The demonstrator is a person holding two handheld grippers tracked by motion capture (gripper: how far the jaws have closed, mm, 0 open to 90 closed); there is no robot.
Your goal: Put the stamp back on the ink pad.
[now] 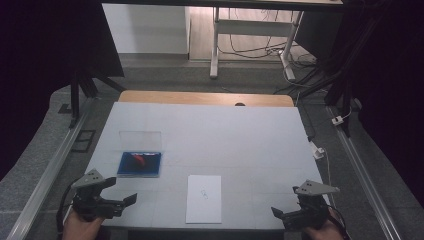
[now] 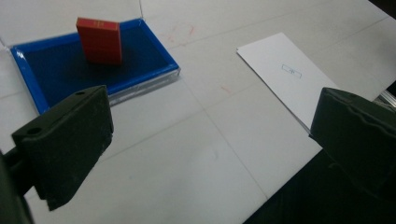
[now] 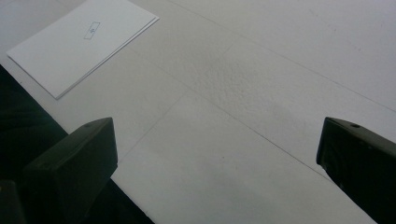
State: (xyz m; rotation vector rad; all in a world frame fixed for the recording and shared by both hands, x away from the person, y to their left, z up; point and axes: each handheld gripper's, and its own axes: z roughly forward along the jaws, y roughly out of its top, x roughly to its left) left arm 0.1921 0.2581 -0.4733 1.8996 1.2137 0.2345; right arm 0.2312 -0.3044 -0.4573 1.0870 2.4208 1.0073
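Observation:
A shallow blue tray [image 1: 126,170] lies at the table's left, its clear lid [image 1: 140,138] folded flat behind it. A red block [image 2: 99,40] stands upright inside the blue tray [image 2: 154,60]. A white sheet of paper [image 1: 204,198] with a small printed rectangle lies near the front edge, in the middle. My left gripper [image 1: 122,192] is held at the front left corner, just in front of the tray, open and empty. My right gripper [image 1: 286,204] hovers at the front right corner, open and empty, with the paper [image 3: 84,44] off to its left.
The white table top [image 1: 240,140] has a wooden strip along its far edge. Metal rails run along both sides of the table. A desk frame with cables stands on the floor behind, and dark curtains hang left and right.

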